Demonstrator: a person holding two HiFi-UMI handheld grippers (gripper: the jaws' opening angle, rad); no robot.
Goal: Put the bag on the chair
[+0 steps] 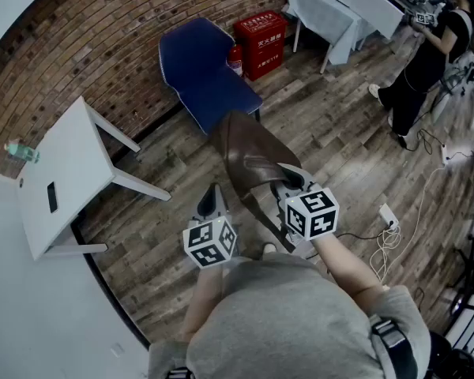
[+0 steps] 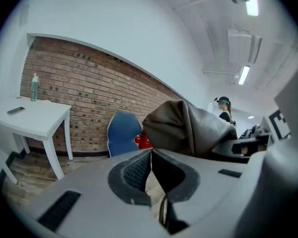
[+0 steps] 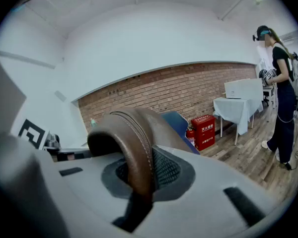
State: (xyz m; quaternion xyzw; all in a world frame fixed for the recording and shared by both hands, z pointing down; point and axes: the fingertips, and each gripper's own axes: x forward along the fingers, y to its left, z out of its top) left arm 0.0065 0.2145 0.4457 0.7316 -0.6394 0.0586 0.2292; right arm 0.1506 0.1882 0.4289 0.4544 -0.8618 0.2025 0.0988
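Note:
A brown leather bag (image 1: 249, 158) hangs above the wooden floor, just in front of the blue chair (image 1: 208, 71) by the brick wall. My right gripper (image 1: 289, 182) is shut on the bag's handle. In the right gripper view the brown stitched handle (image 3: 125, 135) loops up between the pads of that gripper (image 3: 141, 157), and the chair (image 3: 181, 124) shows behind it. My left gripper (image 1: 212, 202) hovers left of the bag, shut and empty. In the left gripper view that gripper's (image 2: 150, 156) tips meet, with the bag (image 2: 188, 127) to the right and the chair (image 2: 122, 135) ahead.
A white table (image 1: 63, 176) with a bottle (image 1: 20, 151) and a phone (image 1: 52, 197) stands at the left. A red fire-extinguisher box (image 1: 261, 42) sits right of the chair. Farther right are a cloth-covered table (image 1: 332, 10), a standing person (image 1: 426, 54) and floor cables (image 1: 387, 235).

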